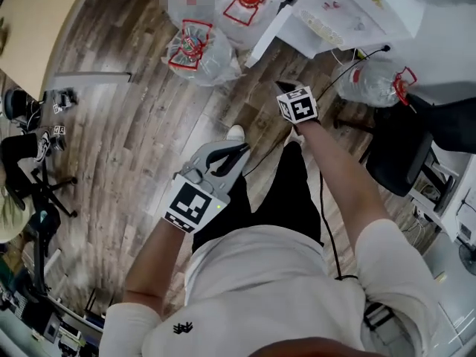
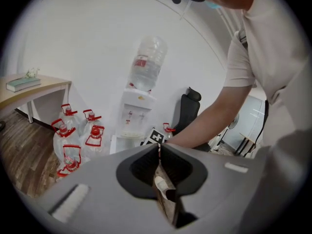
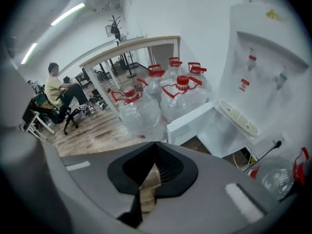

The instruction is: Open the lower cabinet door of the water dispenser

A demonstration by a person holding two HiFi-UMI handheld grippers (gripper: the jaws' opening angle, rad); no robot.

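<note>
The white water dispenser (image 1: 349, 10) stands at the top right of the head view, and its lower cabinet door (image 1: 269, 32) hangs swung open to the left. In the right gripper view the open door (image 3: 190, 123) juts out from the dispenser (image 3: 263, 67) just beyond my shut, empty right gripper (image 3: 155, 144). That gripper (image 1: 285, 86) is raised short of the door and touches nothing. My left gripper (image 1: 232, 155) hovers nearer my body, also shut and empty. Its view (image 2: 158, 145) shows the dispenser (image 2: 136, 106) with a bottle on top, farther off.
Several red-capped water bottles (image 1: 197, 47) crowd the floor left of the dispenser, and one more (image 1: 375, 80) lies to its right. A black office chair (image 1: 401, 151) stands at the right and a wooden table (image 1: 37, 21) at the upper left. A person (image 3: 58, 94) sits far back.
</note>
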